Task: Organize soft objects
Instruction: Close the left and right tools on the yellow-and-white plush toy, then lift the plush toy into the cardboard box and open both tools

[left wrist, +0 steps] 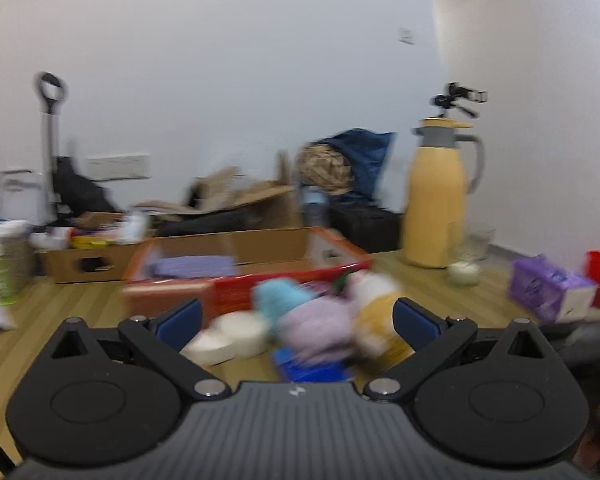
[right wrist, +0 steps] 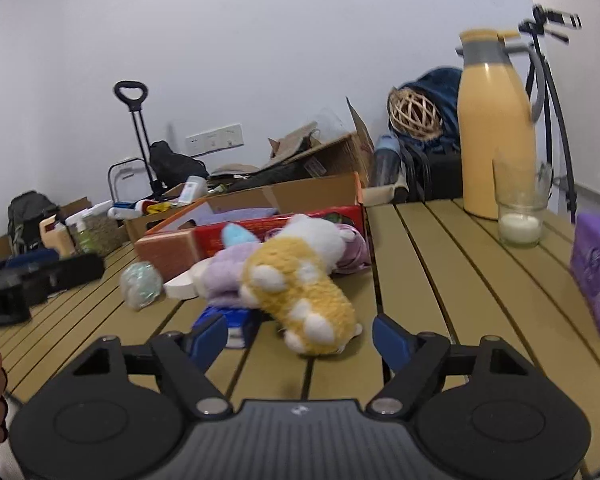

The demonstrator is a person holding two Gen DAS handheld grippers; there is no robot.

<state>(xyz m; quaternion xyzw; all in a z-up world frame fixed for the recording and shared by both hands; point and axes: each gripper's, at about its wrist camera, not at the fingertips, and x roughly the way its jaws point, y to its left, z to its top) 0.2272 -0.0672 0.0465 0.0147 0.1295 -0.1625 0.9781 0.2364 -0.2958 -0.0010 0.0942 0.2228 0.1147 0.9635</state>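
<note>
The right gripper (right wrist: 298, 338) hovered low over the slatted tan bench (right wrist: 440, 264) with its blue-padded fingers (right wrist: 388, 340) spread wide and holding nothing; the yellow-and-white plush toy (right wrist: 300, 280) lay just ahead of them, its near end reaching about level with the fingertips but not touching either pad. The left gripper (left wrist: 298, 318) also stood wide apart and empty, aimed at the same heap from the other side, though its view was badly smeared.

The plush lay on the bench in front of the red-sided cardboard box (right wrist: 260, 228), leaning on a lilac fluffy toy (right wrist: 224, 276) and a pale blue one (right wrist: 234, 236). Under the pile sat a small blue packet (right wrist: 236, 320) and white round pads (right wrist: 184, 286).

The main risk seemed to be a shallow grab: closing on only the paw end could let the limp toy sag and slip out on the lift. A closure set too far left might catch the blue packet along with the fur. Pulling the yellow toy away could drag the lilac one with it or scatter the pads. With both grippers converging on one pile, they could knock together. A wide rightward swing might also strike the glass of white liquid (right wrist: 518, 216) or the tall yellow jug (right wrist: 496, 132) standing near.
</note>
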